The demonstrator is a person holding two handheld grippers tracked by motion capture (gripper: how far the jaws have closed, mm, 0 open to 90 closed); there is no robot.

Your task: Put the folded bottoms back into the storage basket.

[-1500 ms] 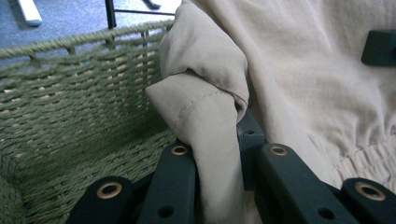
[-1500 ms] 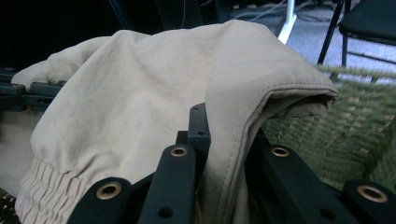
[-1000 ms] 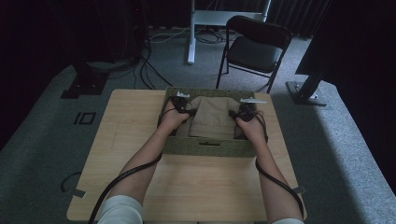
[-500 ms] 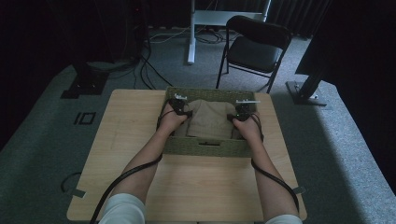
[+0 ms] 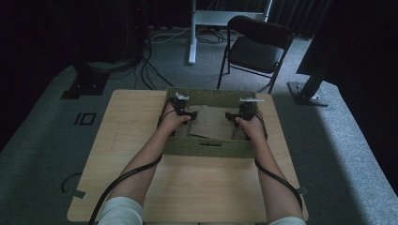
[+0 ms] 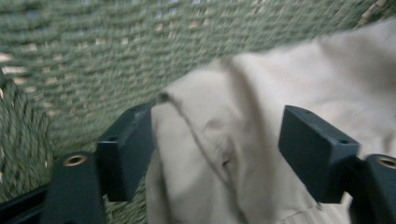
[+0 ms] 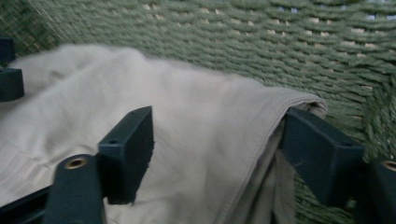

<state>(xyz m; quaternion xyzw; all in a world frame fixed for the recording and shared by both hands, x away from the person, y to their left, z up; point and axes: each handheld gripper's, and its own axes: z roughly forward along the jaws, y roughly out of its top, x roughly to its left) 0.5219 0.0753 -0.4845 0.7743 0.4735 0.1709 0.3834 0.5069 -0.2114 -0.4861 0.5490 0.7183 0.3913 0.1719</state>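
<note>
1. My left hand-held gripper [image 6: 219,154] has blocky, matte black jaws with brass-ringed screw holes, and they stand wide apart. A rumpled fold of the beige cloth [image 6: 261,116] lies between them, its stitched hem running up beside the left jaw, which touches the fabric's edge.
2. My right hand-held gripper [image 7: 217,154] is spread just as wide. Its right jaw is tucked under the folded, seamed edge of the cloth [image 7: 187,121], and its left jaw rests on top of the smooth fabric.
3. The cloth is a soft, woven cotton-like material, creased and lightly wrinkled, with neat stitching along the hem.
4. Behind both sets of jaws rises the wall of the basket [image 7: 280,42], made of thick green cord woven in tight rows, with small pale gaps showing through.
5. From the high view, the cloth [image 5: 209,123] lies flat inside the rectangular basket [image 5: 206,149], between my two grippers: the left hand-held gripper [image 5: 184,108] is at its left far corner, the right hand-held gripper [image 5: 240,111] at its right far corner.
6. Both my forearms reach forward over the basket's near rim, hands dipped inside, roughly parallel, with black cables trailing back along each arm.
7. The basket sits toward the far side of the pale wood-grain tabletop [image 5: 202,187], which stands on grey carpet. A black folding chair [image 5: 256,47] stands beyond it.
</note>
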